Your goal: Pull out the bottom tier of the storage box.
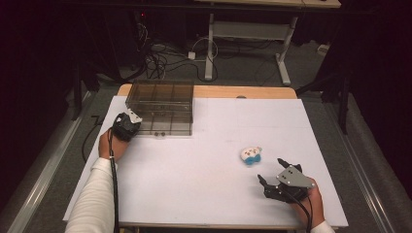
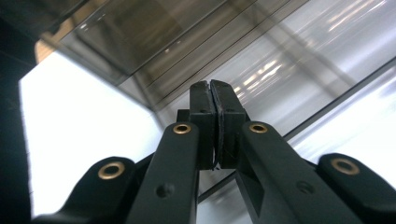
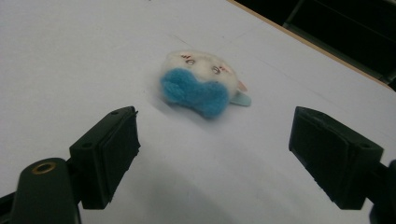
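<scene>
The step in hand looks like the approach to a pick: the right gripper (image 3: 215, 154) hovers low over the white table (image 1: 204, 170) with its jaws spread wide and nothing between them, aimed at the felt toy (image 3: 201, 84), a small white plush face with a blue bow. The toy lies just ahead of the open jaws, apart from both pads, roughly centred between them.

The left gripper (image 2: 215, 100) has its jaws pressed together on nothing, its tips right against the wall of the smoky clear compartment box (image 1: 160, 108).

The next move probably calls for pushing the right gripper forward until the pads flank the toy, then closing gently, since it is soft.

Count: one toy, one box, two grippers.
</scene>
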`<control>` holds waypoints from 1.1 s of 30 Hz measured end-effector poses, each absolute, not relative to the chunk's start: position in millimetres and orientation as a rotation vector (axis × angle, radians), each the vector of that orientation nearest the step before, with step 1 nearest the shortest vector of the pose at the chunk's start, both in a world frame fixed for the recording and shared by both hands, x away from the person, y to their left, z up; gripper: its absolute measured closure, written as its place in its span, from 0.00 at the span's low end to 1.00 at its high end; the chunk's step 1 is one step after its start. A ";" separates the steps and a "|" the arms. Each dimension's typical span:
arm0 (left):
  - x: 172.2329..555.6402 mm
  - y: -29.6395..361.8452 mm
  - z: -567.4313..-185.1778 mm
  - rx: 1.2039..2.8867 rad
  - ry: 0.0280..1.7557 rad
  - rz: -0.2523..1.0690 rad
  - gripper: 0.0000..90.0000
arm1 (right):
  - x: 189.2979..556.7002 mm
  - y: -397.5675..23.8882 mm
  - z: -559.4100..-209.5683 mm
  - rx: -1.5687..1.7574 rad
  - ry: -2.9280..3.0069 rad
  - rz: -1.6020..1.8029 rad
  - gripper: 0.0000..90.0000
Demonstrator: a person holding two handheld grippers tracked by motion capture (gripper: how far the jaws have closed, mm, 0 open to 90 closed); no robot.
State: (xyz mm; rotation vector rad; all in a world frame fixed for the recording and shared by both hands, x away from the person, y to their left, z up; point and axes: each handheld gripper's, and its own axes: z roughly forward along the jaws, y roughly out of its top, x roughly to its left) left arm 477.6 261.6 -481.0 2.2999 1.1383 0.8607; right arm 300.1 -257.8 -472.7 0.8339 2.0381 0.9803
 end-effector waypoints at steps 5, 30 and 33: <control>474.6 263.4 -480.3 2.327 1.109 0.852 0.96 | 299.5 -257.3 -472.7 0.832 2.039 0.979 0.18; 463.9 269.6 -479.6 2.330 1.082 0.804 0.95 | 298.8 -257.6 -472.8 0.828 2.041 0.975 0.18; 463.1 270.2 -479.6 2.316 1.089 0.798 0.95 | 299.1 -258.1 -472.7 0.827 2.040 0.974 0.18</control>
